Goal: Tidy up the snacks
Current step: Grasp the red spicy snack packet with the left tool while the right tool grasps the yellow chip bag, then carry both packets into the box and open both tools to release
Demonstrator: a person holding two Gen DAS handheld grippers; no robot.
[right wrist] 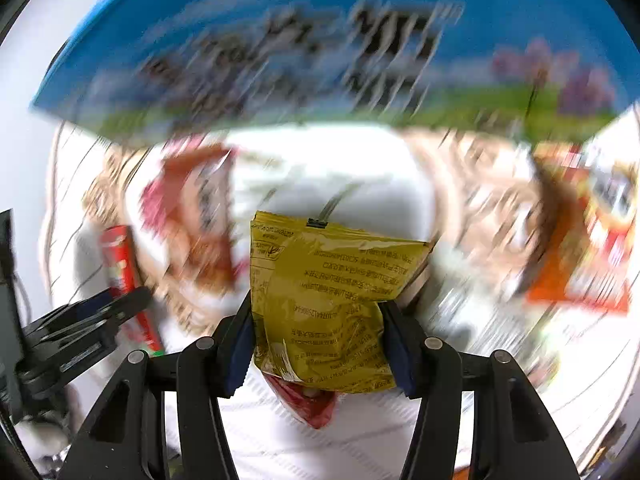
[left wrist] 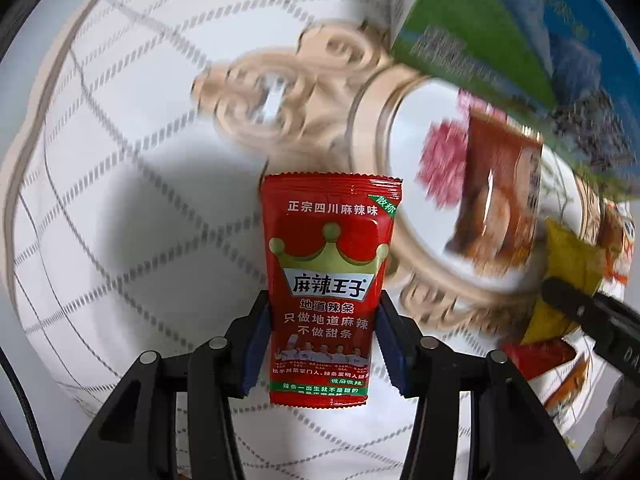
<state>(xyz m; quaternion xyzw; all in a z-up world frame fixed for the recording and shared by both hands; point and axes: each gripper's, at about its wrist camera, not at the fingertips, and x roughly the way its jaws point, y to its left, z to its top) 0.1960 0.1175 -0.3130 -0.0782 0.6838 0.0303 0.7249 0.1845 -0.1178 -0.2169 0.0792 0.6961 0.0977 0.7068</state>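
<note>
My left gripper [left wrist: 322,340] is shut on a red spicy-strip packet [left wrist: 326,276] with a green crown, held upright above the white tablecloth. My right gripper [right wrist: 318,340] is shut on a yellow snack packet [right wrist: 324,300], with a red packet [right wrist: 312,404] showing under it. An ornate gold-rimmed white tray [left wrist: 404,136] lies at the right of the left wrist view and holds a brown snack packet [left wrist: 496,196]. In the right wrist view the tray [right wrist: 320,168] lies ahead with that brown packet [right wrist: 192,216] at its left. The views are motion-blurred.
A large blue-and-green box [left wrist: 500,28] stands behind the tray, filling the top of the right wrist view [right wrist: 320,48]. An orange-red snack bag [right wrist: 592,240] lies at right. The right gripper's arm [left wrist: 592,320] shows in the left view; the left gripper [right wrist: 80,328] in the right.
</note>
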